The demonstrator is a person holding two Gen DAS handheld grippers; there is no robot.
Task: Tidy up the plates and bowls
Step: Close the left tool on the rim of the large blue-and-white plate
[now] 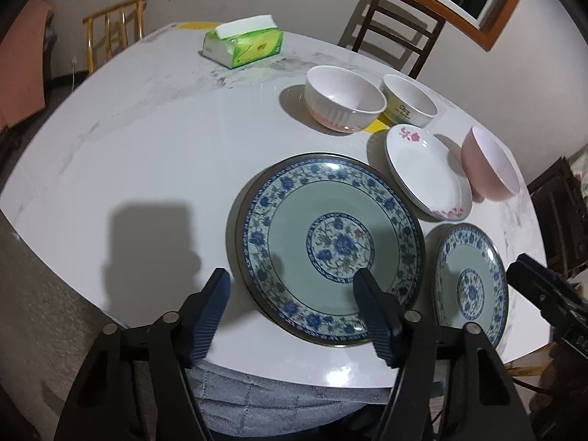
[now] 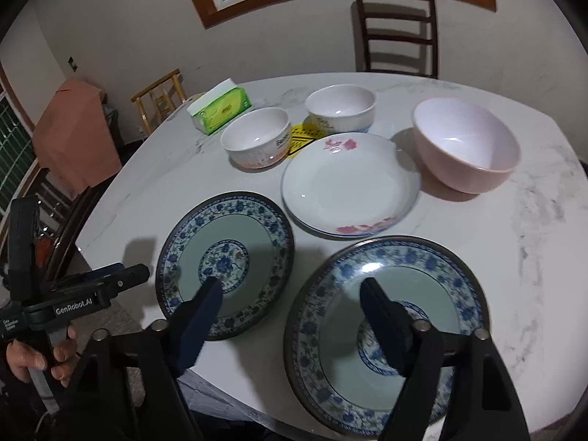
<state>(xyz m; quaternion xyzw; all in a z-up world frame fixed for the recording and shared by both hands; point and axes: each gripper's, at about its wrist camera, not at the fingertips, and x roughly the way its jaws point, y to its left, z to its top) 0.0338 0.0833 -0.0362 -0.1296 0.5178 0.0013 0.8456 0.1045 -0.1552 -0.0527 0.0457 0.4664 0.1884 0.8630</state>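
Two blue floral plates lie near the front edge of the white marble table [image 1: 154, 139]. My left gripper [image 1: 290, 275] is open above the left blue plate [image 1: 327, 235], its right finger over the plate and its left finger over bare table. My right gripper [image 2: 292, 286] is open with nothing gripped; its right finger hangs over the right blue plate [image 2: 422, 279] and its left finger over the left blue plate [image 2: 224, 235]. Behind them sit a white plate with pink flowers [image 2: 349, 187], a pink bowl [image 2: 466, 147] and two white bowls [image 2: 257, 139] [image 2: 340, 108].
A green tissue pack [image 2: 220, 108] lies at the far left of the table, and a yellow sticker [image 2: 301, 139] lies between the white bowls. Wooden chairs [image 2: 398, 33] stand around the table. A hand [image 2: 29, 360] holds the left gripper off the table's left front edge.
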